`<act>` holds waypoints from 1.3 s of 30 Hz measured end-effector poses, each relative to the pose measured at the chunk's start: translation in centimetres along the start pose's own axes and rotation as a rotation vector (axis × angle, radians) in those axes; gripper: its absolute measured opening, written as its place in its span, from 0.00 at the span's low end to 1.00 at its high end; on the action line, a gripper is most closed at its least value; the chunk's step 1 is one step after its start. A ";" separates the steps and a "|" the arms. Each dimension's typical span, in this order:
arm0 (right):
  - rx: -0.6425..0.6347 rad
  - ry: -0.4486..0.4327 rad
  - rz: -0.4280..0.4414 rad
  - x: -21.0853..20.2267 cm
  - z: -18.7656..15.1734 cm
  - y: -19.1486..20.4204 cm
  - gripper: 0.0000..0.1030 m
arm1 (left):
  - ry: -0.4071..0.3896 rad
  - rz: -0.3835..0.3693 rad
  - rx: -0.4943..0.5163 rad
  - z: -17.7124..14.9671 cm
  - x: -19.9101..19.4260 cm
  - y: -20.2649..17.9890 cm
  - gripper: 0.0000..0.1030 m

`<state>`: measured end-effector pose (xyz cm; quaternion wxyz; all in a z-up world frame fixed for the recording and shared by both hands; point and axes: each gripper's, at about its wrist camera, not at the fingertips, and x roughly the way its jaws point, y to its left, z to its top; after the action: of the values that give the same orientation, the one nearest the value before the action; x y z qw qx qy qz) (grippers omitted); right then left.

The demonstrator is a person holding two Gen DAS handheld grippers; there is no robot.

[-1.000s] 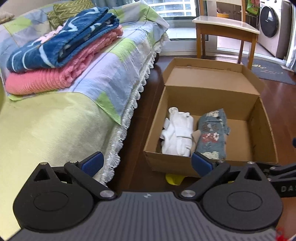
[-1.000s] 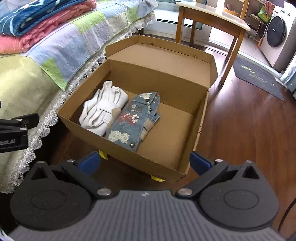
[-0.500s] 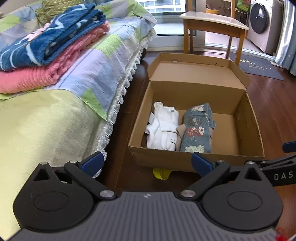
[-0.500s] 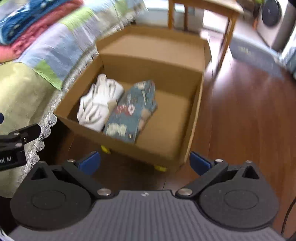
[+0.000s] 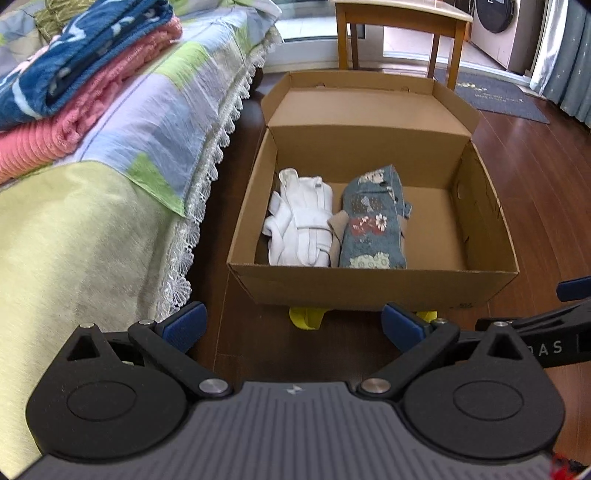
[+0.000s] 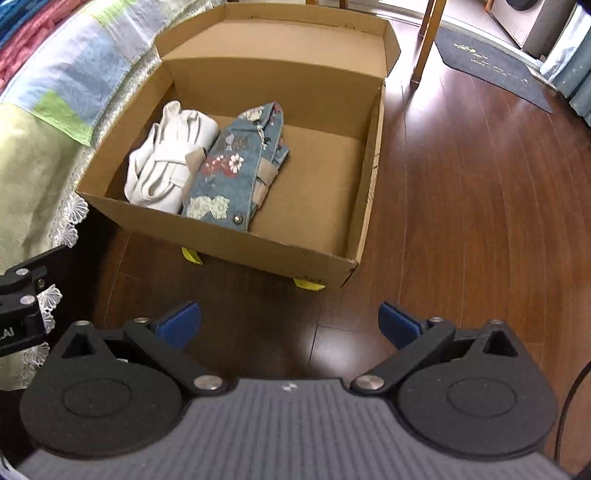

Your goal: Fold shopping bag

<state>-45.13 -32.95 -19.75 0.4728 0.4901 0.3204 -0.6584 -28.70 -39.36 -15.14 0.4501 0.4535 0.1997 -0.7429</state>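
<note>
Nearest to me, my left gripper hangs with its blue pads spread wide and nothing between them, over dark wood floor beside the edge of the bed. My right gripper is likewise wide apart and empty above the same floor; part of it shows at the right edge of the left camera. Just beyond both sits an open cardboard box with its lid flap standing up at the back, and yellow bits poke out from under its near wall. Inside, against the left wall, lies a folded white bag, and touching its right side is a folded blue floral bag; the right part of the box floor is bare. To the left, the bed carries a yellow-green blanket and a patchwork cover with a lace fringe, and farther back a stack of folded pink and blue blankets. Behind the box stand a wooden table, a dark mat and a washing machine.
</note>
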 end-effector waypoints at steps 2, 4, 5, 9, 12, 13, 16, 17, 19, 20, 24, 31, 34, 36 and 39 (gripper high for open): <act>0.005 0.013 -0.001 0.4 -0.1 0.0 0.99 | 0.015 -0.004 0.003 -0.1 0.3 0.0 0.98; 0.009 0.025 -0.003 0.8 -0.2 0.0 0.99 | 0.029 -0.007 0.004 -0.3 0.6 0.1 0.98; 0.012 0.033 -0.001 1.0 -0.1 0.0 0.99 | 0.034 -0.007 0.000 -0.3 0.7 0.2 0.98; 0.006 0.045 -0.004 1.3 -0.1 0.4 0.99 | 0.050 -0.002 -0.024 -0.6 0.9 0.9 0.98; -0.013 0.040 -0.008 1.4 0.0 0.9 0.99 | 0.061 0.001 -0.043 -0.8 1.1 1.4 0.98; -0.024 0.039 -0.009 1.4 0.1 1.1 0.99 | 0.065 0.002 -0.049 -0.8 1.2 1.6 0.98; -0.055 0.029 -0.007 1.3 0.1 1.9 0.99 | 0.077 0.006 -0.067 -1.0 1.3 2.1 0.98; -0.065 0.023 -0.006 1.3 0.2 2.2 0.99 | 0.080 0.008 -0.074 -1.1 1.3 2.3 0.98; -0.081 0.008 -0.001 1.1 0.3 2.6 0.99 | 0.086 0.011 -0.091 -1.3 1.4 2.7 0.98; -0.087 0.000 0.000 1.1 0.4 2.8 0.99 | 0.090 0.012 -0.099 -1.4 1.4 2.9 0.98; -0.099 -0.025 0.004 0.8 0.7 3.4 0.99 | 0.100 0.013 -0.120 -1.4 1.6 3.4 0.98; -0.107 -0.051 0.005 0.7 1.2 4.2 0.99 | 0.080 -0.002 -0.113 -1.1 1.8 3.5 0.98; -0.103 -0.051 -0.003 0.9 1.4 4.3 0.99 | 0.082 -0.008 -0.109 -0.7 2.4 3.4 0.98; -0.095 -0.044 -0.008 1.1 1.4 4.2 0.99 | 0.086 -0.013 -0.106 -0.6 2.6 3.4 0.98; -0.086 -0.031 -0.019 1.5 1.4 4.1 0.99 | 0.092 -0.005 -0.099 -0.6 2.9 3.5 0.98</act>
<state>-41.91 -36.06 -20.60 0.4920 0.4561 0.3457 -0.6560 -25.99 -42.13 -17.56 0.4604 0.4638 0.2578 -0.7116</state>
